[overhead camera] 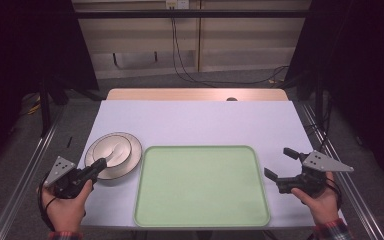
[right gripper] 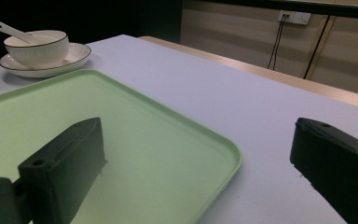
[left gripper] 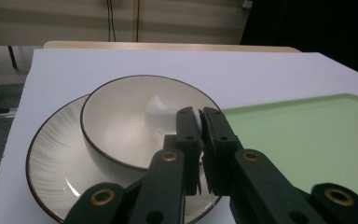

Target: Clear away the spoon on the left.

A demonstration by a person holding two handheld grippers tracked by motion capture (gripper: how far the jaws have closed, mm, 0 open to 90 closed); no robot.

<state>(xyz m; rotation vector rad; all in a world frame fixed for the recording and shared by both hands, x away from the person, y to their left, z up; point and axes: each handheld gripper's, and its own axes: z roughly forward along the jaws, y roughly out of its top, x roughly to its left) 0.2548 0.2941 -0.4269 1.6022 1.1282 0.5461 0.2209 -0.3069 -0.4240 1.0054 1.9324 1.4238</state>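
left hand-held gripper (left gripper: 200, 116) clamped on white spoon (left gripper: 161, 112) in bowl (left gripper: 116, 126) on plate (left gripper: 51, 163); right hand-held gripper (overhead camera: 280, 162) wide open, empty, beside tray (overhead camera: 200, 185)

White table (overhead camera: 195, 120) bears plate (overhead camera: 128, 167) and green tray (overhead camera: 202, 186).

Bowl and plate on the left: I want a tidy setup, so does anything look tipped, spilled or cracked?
Nothing stands out. The bowl sits upright on the plate, beside the bare green tray. The left gripper is shut on the white spoon resting in the bowl.

Lab: dark curtains (overhead camera: 25, 45), metal frame rails (overhead camera: 25, 175).
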